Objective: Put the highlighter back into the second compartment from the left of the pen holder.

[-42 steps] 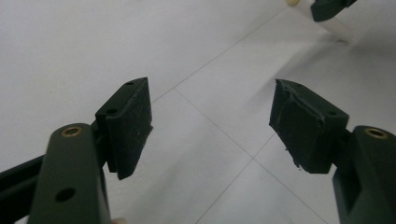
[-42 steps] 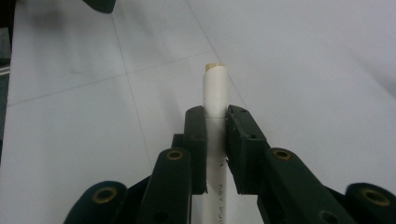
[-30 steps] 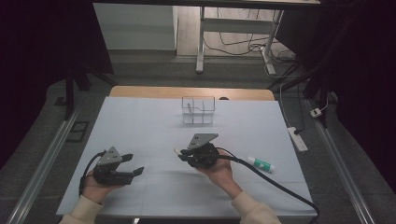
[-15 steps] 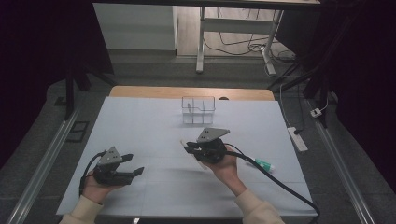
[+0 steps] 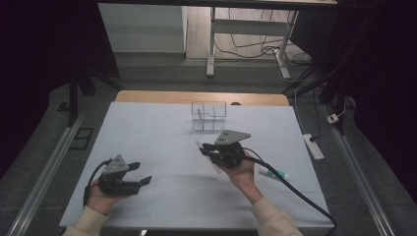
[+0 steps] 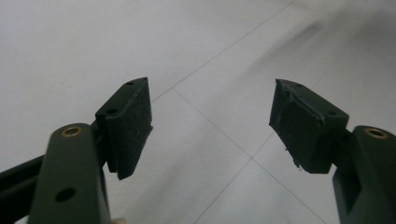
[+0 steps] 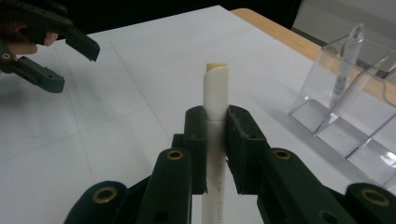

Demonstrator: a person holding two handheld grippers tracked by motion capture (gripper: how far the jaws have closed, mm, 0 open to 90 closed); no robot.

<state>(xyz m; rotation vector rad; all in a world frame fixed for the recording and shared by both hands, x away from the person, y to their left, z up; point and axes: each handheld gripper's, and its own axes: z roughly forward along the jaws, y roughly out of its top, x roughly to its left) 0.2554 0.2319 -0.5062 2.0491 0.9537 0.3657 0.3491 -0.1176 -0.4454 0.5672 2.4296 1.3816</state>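
Right hand-held gripper point(image 7: 215, 135) clamps a smooth white cylindrical marker point(image 7: 214, 100); left hand-held gripper point(image 6: 210, 126) gapes.

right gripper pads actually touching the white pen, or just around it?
Touching. The right gripper view shows the right gripper with both jaws pressed flush against the white pen, no gap on either side.

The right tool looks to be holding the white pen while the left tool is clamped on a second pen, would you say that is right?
Not quite. The left tool is open and holds nothing: the left gripper view shows bare white table between its jaws. The rest stands: the right tool is shut on the white pen, as the right gripper view shows.
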